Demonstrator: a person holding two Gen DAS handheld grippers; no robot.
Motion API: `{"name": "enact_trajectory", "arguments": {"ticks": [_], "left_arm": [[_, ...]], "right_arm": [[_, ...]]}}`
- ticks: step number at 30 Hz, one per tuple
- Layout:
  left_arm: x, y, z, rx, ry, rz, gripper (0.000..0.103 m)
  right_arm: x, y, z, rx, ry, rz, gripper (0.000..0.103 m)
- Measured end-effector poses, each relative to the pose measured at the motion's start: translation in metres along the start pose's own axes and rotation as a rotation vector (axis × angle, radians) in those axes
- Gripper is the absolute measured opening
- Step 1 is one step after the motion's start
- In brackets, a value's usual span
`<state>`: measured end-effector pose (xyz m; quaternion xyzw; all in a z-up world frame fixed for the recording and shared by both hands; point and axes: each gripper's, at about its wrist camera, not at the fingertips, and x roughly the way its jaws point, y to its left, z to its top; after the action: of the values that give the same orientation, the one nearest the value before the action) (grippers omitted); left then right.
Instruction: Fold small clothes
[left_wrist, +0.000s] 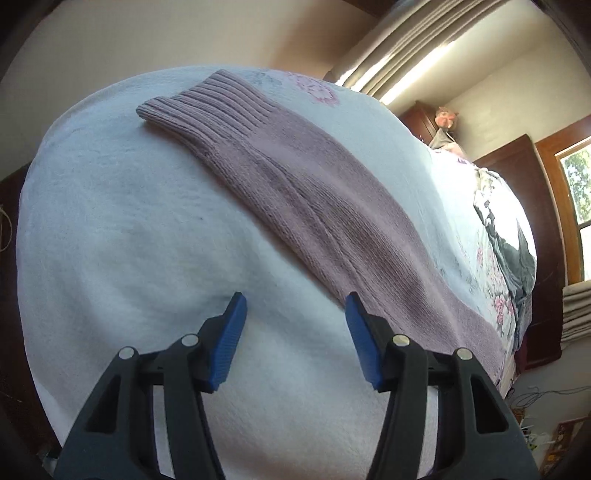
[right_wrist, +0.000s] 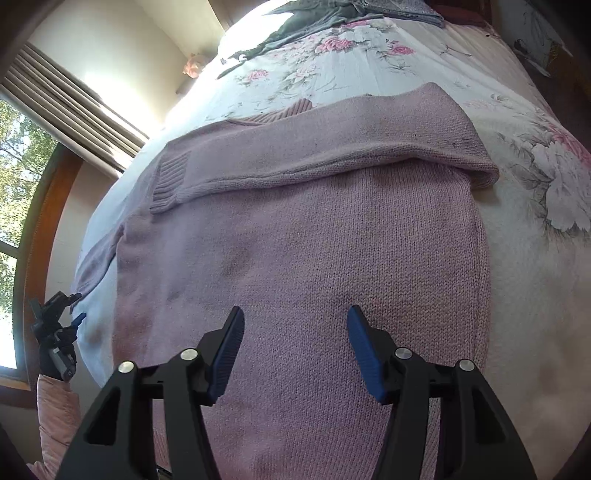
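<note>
Pink sweater spread flat on the bed, one sleeve already folded across the body, the other sleeve lying outstretched. Left gripper and right gripper with fingers wide apart, empty. Probably next: pinching the outstretched sleeve, carrying it inward.

mauve knit sweater, floral white bedspread

A bed with a white, pink-flowered cover carries a pink knit sweater spread flat, one sleeve folded across its body. Dark grey clothes lie at the far end.
</note>
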<state>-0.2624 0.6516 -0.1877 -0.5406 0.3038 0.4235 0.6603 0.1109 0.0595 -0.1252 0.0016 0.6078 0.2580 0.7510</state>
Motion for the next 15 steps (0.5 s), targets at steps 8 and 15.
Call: {"name": "enact_trajectory", "arguments": {"ticks": [8, 15], "left_arm": [[0.008, 0.029, 0.047, -0.122, -0.088, -0.165, 0.053], [0.013, 0.037, 0.079, -0.153, -0.127, -0.235, 0.049]], "right_arm": [[0.002, 0.003, -0.005, 0.013, -0.008, -0.072, 0.058], [0.009, 0.012, -0.005, 0.014, -0.011, -0.125, 0.061]]}}
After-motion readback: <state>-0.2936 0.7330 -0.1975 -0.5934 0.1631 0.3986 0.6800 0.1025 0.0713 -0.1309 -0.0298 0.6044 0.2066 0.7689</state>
